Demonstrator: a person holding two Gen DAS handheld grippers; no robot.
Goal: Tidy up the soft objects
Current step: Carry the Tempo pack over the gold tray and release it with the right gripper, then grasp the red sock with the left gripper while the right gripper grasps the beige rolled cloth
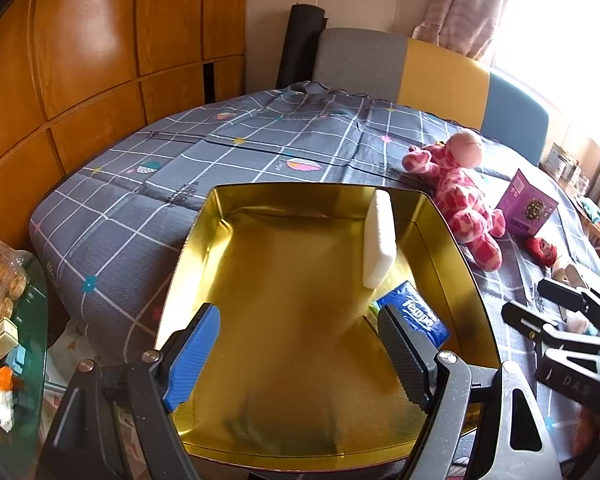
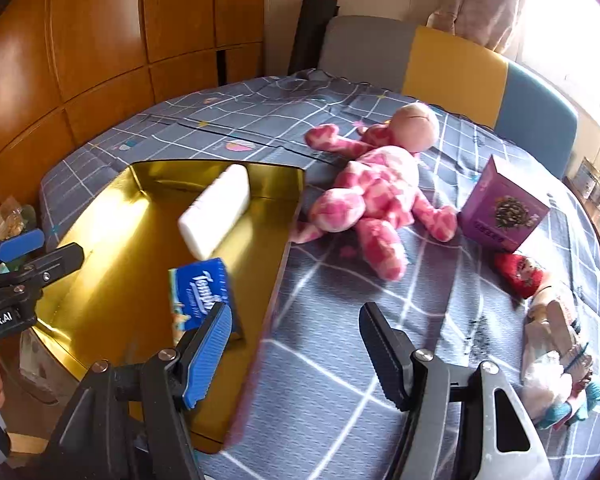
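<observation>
A gold tin box (image 1: pixel 276 436) (image 2: pixel 100 280) stands open on the grey checked cloth. A white sponge (image 1: pixel 378 240) (image 2: pixel 216 210) leans on its right wall. A blue Tempo tissue pack (image 1: pixel 414 314) (image 2: pixel 198 294) lies in it near the same wall. A pink plush toy (image 1: pixel 460 196) (image 2: pixel 376 192) lies right of the box. My left gripper (image 1: pixel 300 356) is open and empty above the box's near half. My right gripper (image 2: pixel 296 356) is open and empty over the box's right edge and the cloth.
A purple carton (image 1: pixel 526 204) (image 2: pixel 500 206) stands right of the plush. A small red soft toy (image 1: pixel 542 250) (image 2: pixel 518 274) and a cloth doll (image 2: pixel 556 356) lie at the right. Wooden cabinets line the left. A glass side table with snacks (image 1: pixel 4 312) stands at lower left.
</observation>
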